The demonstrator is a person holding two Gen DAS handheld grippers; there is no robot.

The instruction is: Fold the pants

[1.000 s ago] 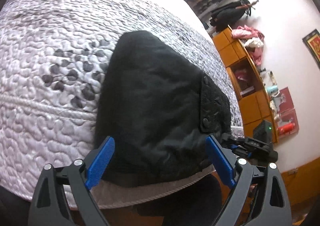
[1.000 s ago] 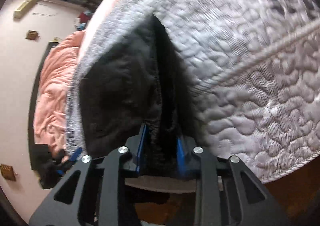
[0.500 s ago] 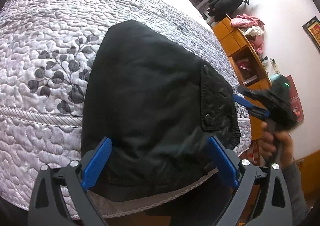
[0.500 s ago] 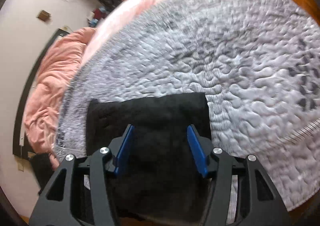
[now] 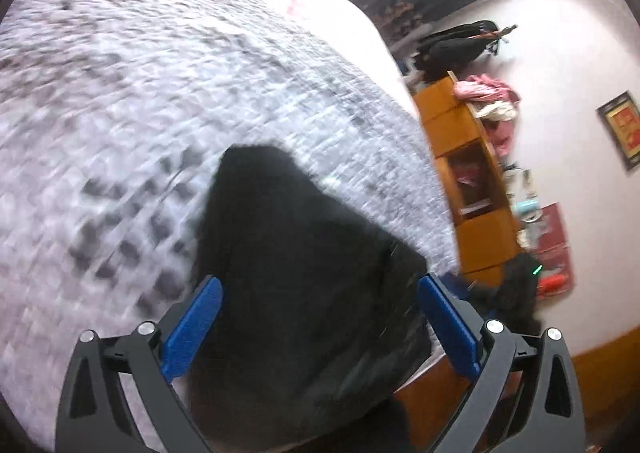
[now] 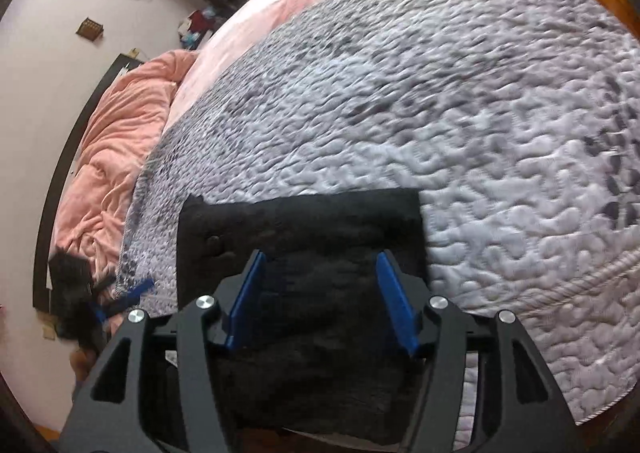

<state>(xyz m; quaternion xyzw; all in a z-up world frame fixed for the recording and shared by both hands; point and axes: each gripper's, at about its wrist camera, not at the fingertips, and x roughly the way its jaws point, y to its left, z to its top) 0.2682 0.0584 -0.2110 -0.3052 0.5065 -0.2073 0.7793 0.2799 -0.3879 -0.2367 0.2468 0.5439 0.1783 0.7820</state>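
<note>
The black pants (image 5: 304, 253) lie folded into a compact rectangle near the front edge of the grey quilted bedspread (image 5: 160, 93). My left gripper (image 5: 318, 283) hovers over their near end, open wide, its blue pads clear of the cloth. In the right wrist view the pants (image 6: 304, 221) show a snap button at the left. My right gripper (image 6: 322, 257) hangs above them with its jaws opening and nothing pressed between the pads. The right gripper (image 5: 516, 285) also shows at the bed's right edge, and the left gripper (image 6: 120, 293) at the left.
The bedspread (image 6: 440, 113) covers most of the bed, with a pink blanket (image 6: 112, 141) bunched at the far side. An orange wooden shelf unit (image 5: 468, 173) with clothes on top stands against the white wall. The bed's corded edge (image 6: 560, 285) runs close by.
The right gripper let go of the pants' fold, opened and rose, so the whole folded rectangle is in its view. The left gripper drew back from the pants; its view is blurred.
</note>
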